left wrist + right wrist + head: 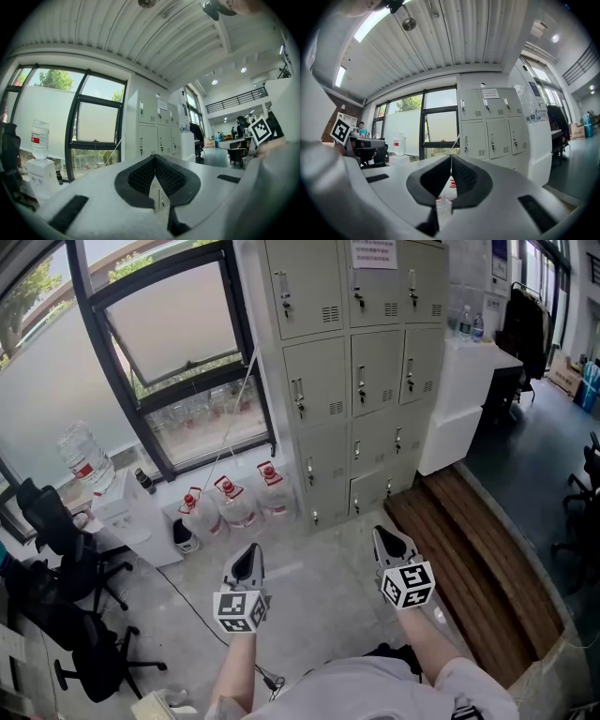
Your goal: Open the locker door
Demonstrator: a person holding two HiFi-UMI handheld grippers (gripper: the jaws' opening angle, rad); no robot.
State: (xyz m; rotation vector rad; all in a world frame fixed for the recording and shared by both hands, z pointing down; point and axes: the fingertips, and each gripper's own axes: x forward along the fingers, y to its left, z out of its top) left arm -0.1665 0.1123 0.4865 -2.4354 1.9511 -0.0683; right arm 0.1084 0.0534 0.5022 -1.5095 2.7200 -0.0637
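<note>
1. Two grippers are being held out level ahead of the person, side by side and apart from each other: the left gripper (250,561) and the right gripper (387,542), each with its marker cube (408,584) turned upward, the bare forearms (236,667) being stretched forward
2. Both pairs of jaws are being pressed together, the ribbed pads meeting at their tips, and nothing is being clamped between them
3. The bank of grey lockers (361,381) is standing ahead of the grippers and well apart from them, against the far wall; every locker door in sight is shut, each with a small handle and a vent grille, and a sheet of paper (373,251) is being displayed on a top door
4. Only bare grey floor (319,568) is lying between the grippers and the lockers
5. Three water jugs (234,504) with red caps are standing on the floor just beside the lockers' left end, below a large window (178,329)
6. A water dispenser (117,507) topped by a bottle is standing further left, near dark office chairs (56,540)
7. A white counter (464,399) is standing against the lockers' right side, and a wooden platform (469,549) is lying on the floor in front of it
</note>
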